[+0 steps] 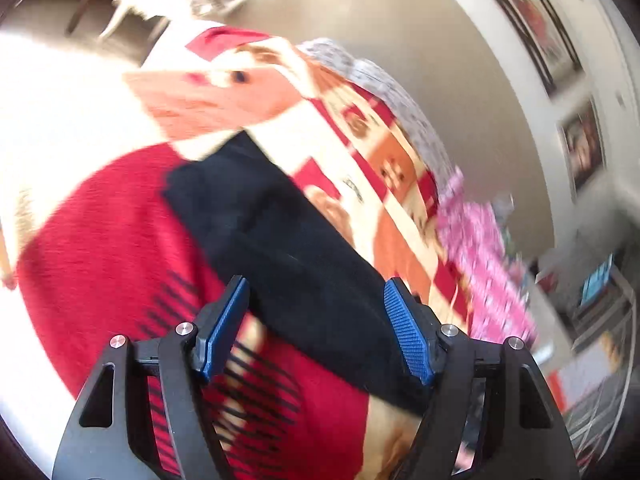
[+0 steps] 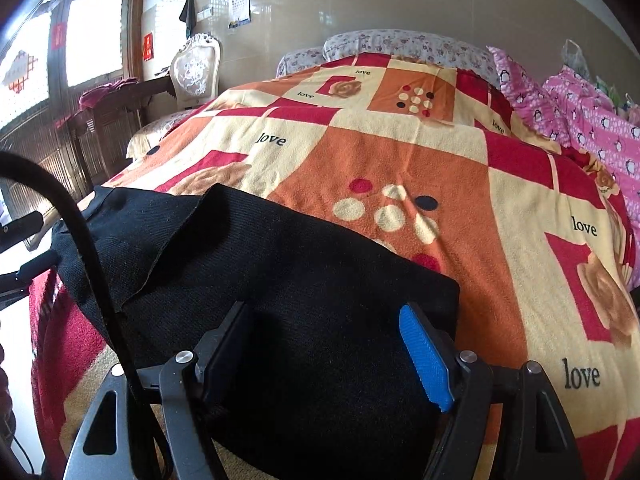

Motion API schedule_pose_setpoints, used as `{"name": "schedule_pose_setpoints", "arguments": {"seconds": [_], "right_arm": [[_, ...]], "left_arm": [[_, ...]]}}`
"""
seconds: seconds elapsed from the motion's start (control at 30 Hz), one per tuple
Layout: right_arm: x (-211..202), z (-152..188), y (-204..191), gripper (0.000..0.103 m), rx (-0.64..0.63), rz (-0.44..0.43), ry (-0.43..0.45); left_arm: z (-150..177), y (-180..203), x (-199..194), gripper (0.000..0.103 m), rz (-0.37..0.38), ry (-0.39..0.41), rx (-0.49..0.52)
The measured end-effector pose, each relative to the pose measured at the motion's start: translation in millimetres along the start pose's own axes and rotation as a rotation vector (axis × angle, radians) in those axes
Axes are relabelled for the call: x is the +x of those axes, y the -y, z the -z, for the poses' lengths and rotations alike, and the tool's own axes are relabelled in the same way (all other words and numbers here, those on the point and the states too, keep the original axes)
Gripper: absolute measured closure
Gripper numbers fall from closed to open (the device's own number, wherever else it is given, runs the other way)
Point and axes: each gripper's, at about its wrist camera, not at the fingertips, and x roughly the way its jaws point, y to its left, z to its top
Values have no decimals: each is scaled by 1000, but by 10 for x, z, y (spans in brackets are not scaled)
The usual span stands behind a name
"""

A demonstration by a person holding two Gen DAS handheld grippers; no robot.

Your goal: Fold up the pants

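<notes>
Black pants (image 2: pixel 304 280) lie folded on the patterned blanket (image 2: pixel 400 160) near the bed's front edge. In the right wrist view a top layer (image 2: pixel 160 232) is turned over at the left, with a loose edge. My right gripper (image 2: pixel 326 344) is open just above the pants' near part, empty. In the blurred left wrist view the pants (image 1: pixel 280 240) run as a dark band away from me. My left gripper (image 1: pixel 316 320) is open over their near end, holding nothing.
Pink penguin-print bedding (image 2: pixel 580 120) is piled at the bed's right side and floral pillows (image 2: pixel 400 46) at its head. A white chair (image 2: pixel 196 70) and dark wooden furniture (image 2: pixel 100 128) stand left of the bed. A black cable (image 2: pixel 92 256) crosses the left foreground.
</notes>
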Motion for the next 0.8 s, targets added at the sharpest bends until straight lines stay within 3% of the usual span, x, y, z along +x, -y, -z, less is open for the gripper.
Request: {"name": "schedule_pose_setpoints", "arguments": {"seconds": [0.07, 0.1, 0.37, 0.5, 0.8], "right_arm": [[1, 0, -2, 29, 0, 0, 0], [1, 1, 2, 29, 0, 0, 0], [2, 4, 1, 29, 0, 1, 1], [3, 4, -1, 29, 1, -1, 1], [2, 0, -3, 29, -1, 2, 2]], "left_arm": [[-92, -170, 30, 34, -23, -17, -106], [-119, -227, 58, 34, 6, -27, -147], [-265, -322, 122, 32, 5, -29, -310], [-234, -330, 63, 32, 5, -21, -338], [-288, -325, 141, 32, 23, 46, -261]]}}
